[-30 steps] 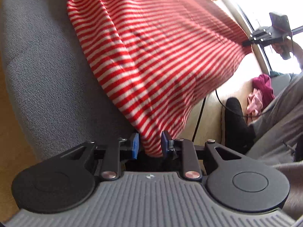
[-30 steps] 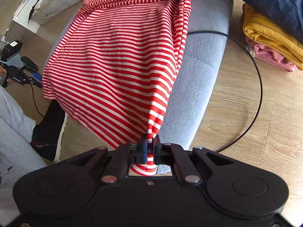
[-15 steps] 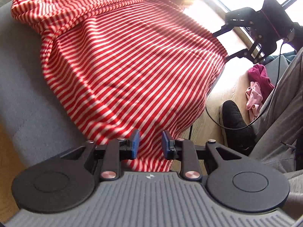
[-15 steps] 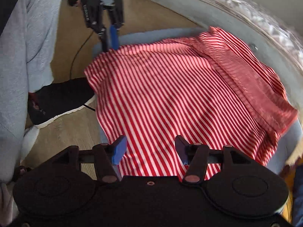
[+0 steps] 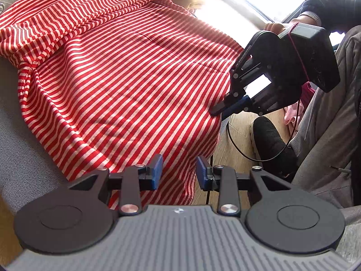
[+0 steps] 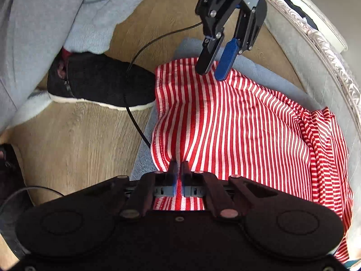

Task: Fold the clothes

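- Striped shirt [image 5: 117,72] lies spread over a grey cushion [image 5: 13,149], bunched at its far end
- Left gripper [image 5: 178,171]: fingers spread, empty, the shirt's near hem below and between them
- Right gripper [image 6: 178,176]: fingers pressed nearly together, pinching a raised fold at the shirt's edge
- Black shoe [image 6: 99,83] on the wood floor [image 6: 74,135], left of the right gripper, a cable [image 6: 135,122] across it

Both wrist views face each other (closely) across the striped shirt [image 5: 126,72].
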### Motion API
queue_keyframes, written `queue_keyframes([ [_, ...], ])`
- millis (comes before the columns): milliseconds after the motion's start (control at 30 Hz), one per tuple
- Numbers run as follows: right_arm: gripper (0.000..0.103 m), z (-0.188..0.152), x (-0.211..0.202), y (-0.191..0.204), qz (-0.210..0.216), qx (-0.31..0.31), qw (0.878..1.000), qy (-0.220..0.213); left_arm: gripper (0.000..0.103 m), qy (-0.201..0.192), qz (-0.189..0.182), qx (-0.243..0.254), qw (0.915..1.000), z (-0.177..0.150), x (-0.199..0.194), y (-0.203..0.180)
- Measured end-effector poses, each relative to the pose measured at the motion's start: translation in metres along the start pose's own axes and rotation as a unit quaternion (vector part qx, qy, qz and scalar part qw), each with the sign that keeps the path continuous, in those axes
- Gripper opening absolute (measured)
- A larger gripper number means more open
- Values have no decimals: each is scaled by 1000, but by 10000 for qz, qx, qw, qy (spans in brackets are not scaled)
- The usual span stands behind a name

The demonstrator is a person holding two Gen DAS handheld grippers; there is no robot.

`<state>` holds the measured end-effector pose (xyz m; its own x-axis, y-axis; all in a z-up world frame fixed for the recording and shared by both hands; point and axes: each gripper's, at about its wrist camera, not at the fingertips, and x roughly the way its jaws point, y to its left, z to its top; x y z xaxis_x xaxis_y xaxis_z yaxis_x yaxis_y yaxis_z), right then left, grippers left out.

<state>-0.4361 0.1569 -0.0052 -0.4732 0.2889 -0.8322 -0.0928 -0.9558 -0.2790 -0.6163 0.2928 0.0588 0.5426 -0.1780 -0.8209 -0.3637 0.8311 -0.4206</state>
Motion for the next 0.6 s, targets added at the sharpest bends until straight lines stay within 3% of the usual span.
queue_keyframes([
  [200,3,1,5,23,136,-151,9994,271,42,85,-142,15,9999,-2,3,4],
  [300,2,-7,7,21,522,45,9979,376,46,201,-56,90,9997,-5,7,5],
  [467,6,-6,-9,8,443,655,9969,39,46,321,17,21,9995,-12,11,9],
  [600,27,-19,-23,-6,5,1255,9921,-58,46,26,-56,79,9999,-8,1,5],
])
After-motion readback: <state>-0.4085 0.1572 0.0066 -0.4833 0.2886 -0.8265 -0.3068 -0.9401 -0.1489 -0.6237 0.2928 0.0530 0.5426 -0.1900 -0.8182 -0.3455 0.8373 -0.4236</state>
